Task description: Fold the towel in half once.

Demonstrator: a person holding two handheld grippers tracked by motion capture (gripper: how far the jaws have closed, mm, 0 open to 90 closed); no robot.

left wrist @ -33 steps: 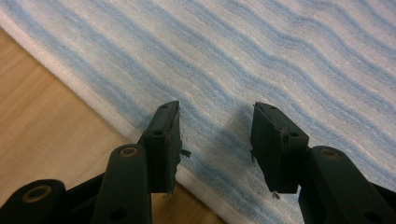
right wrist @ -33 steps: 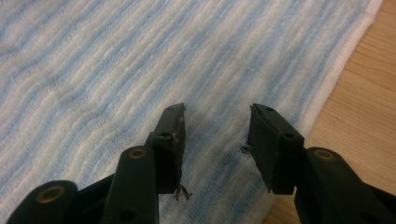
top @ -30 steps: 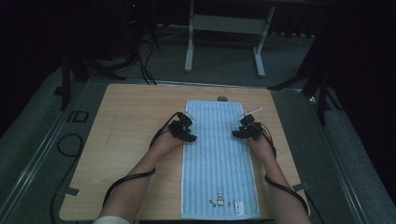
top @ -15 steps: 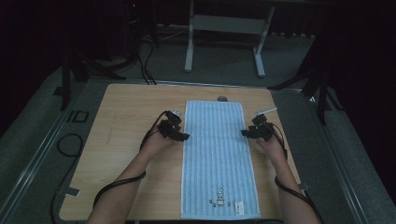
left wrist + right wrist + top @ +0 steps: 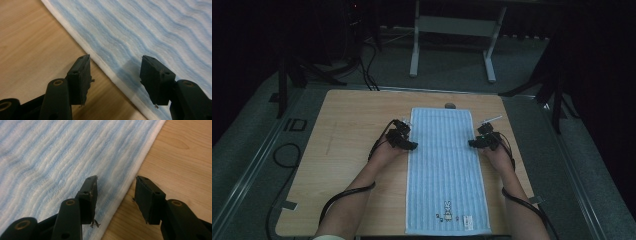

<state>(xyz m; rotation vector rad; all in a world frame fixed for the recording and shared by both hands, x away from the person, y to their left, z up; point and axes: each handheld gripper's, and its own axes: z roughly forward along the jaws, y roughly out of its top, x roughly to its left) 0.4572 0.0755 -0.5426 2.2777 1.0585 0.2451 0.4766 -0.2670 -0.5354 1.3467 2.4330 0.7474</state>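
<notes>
Both hands have drawn back to the blue striped towel's (image 5: 442, 165) long edges, left gripper (image 5: 115, 72) just opened wider and right gripper (image 5: 116, 192) gaping astride them, ready to pinch for folding.

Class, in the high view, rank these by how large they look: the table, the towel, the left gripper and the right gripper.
1. table
2. towel
3. left gripper and right gripper: they look about alike, so I will not rank one above the other.
</notes>
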